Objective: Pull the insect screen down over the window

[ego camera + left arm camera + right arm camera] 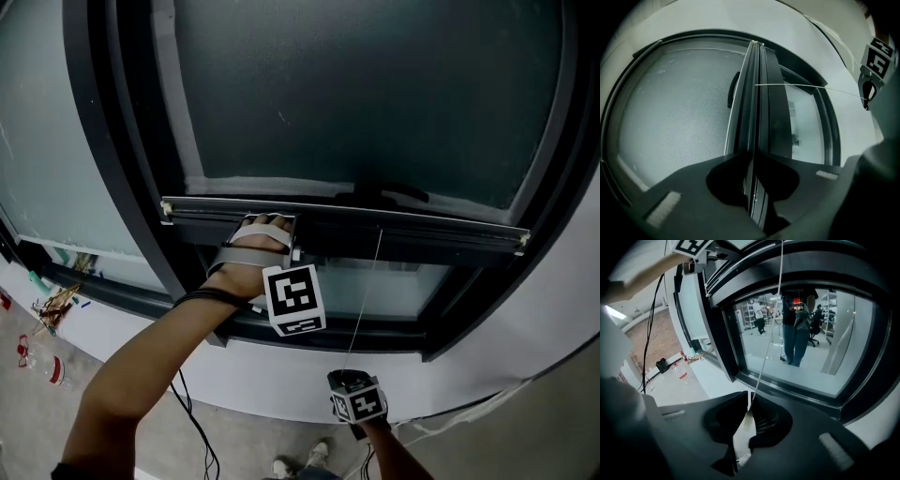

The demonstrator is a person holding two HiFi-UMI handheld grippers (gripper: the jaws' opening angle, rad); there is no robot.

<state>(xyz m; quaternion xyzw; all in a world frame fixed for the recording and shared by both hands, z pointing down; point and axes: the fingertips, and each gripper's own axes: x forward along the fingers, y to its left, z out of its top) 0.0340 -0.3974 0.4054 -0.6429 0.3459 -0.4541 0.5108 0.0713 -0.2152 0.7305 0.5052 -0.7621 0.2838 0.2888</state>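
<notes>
The insect screen's grey mesh (375, 94) covers the upper window. Its dark bottom bar (422, 230) lies across the middle of the head view. My left gripper (267, 228) is shut on that bar left of centre. In the left gripper view the bar (752, 103) runs straight out from between the jaws (753, 157), with mesh (670, 117) to its left. A thin white pull cord (364, 300) drops from the bar to my right gripper (347, 377), lower down. That gripper (747, 401) is shut on the cord's white end piece (747, 420); the cord (764, 362) is taut.
The dark window frame (103, 159) and white sill (281, 370) lie below the bar. Black cables (192, 412) hang under the left arm. Small bottles (37, 361) and clutter sit at the lower left. A red-labelled bottle (683, 373) and a black box (662, 365) rest on the ledge.
</notes>
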